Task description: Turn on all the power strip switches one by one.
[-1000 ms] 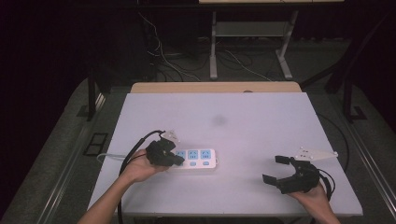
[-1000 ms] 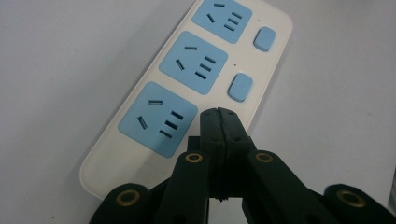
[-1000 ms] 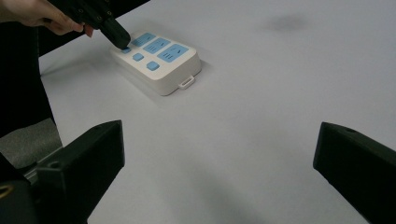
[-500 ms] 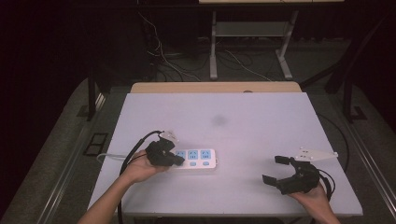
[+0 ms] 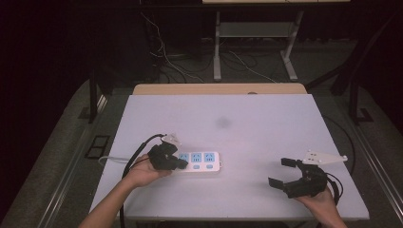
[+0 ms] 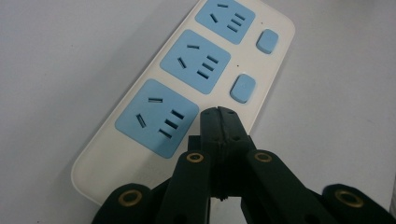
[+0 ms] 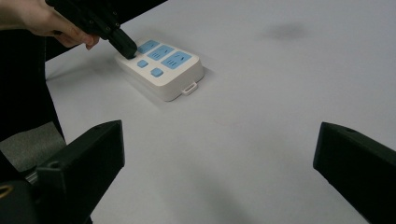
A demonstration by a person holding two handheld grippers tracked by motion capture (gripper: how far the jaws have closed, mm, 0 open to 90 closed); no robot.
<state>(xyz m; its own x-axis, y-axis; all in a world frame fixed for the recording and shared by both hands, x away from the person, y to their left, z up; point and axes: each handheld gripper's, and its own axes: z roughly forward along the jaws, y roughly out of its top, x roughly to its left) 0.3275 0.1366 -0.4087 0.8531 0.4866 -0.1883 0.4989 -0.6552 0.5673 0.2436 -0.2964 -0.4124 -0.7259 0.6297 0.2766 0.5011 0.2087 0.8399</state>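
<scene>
A white power strip point(image 5: 198, 162) lay flat near the front left of the pale table point(image 5: 266, 118), directly under the tips of the left gripper point(image 6: 218, 117), whose jaws were pressed fully together with nothing between them and rested on the strip's edge beside its nearest blue socket, where the third switch would sit. The left hand point(image 5: 140, 172) angled that gripper down and across from the strip's cabled end. The right gripper point(image 5: 280, 172), well apart near the front right corner, was held low with jaws spread wide and empty. The strip carried three blue sockets and small blue switches point(image 6: 243, 87).
</scene>
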